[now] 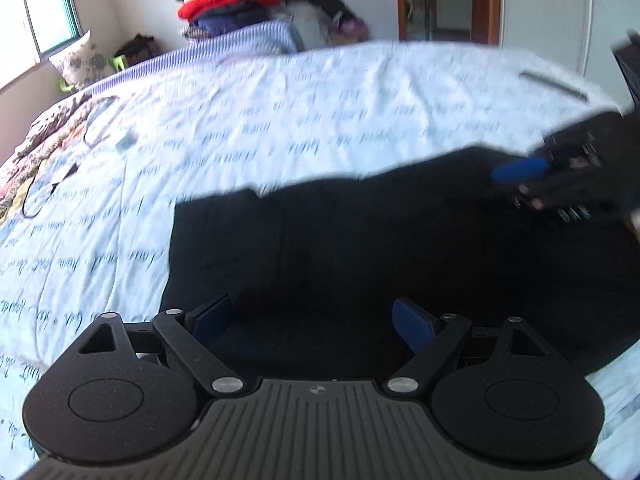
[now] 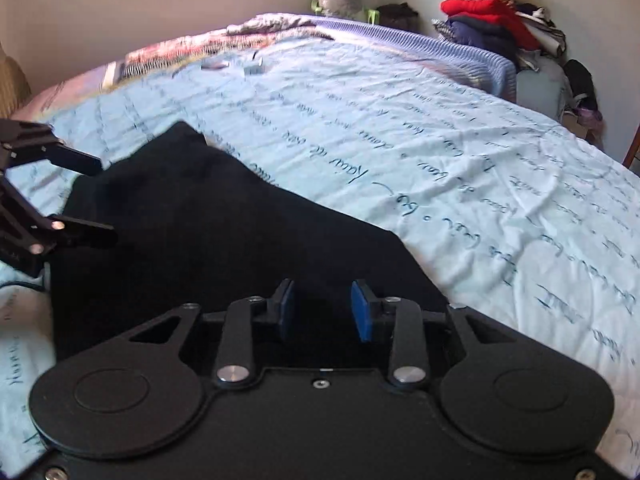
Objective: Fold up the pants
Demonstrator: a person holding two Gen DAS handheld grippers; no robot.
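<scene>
Black pants [image 1: 360, 248] lie in a compact, partly folded block on a bed [image 1: 280, 112] spread with script-printed sheets, as the left claw [image 1: 312, 324] hovers wide open and empty over their near edge. The right claw [image 2: 326, 312], jaws narrower but gripping nothing, hangs above the opposite end. The next move likely calls for pinching an edge for another fold.

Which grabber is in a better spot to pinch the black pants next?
Probably the left gripper: its open fingers frame the pants near their left edge. The right gripper, narrower, sits over the middle.
</scene>
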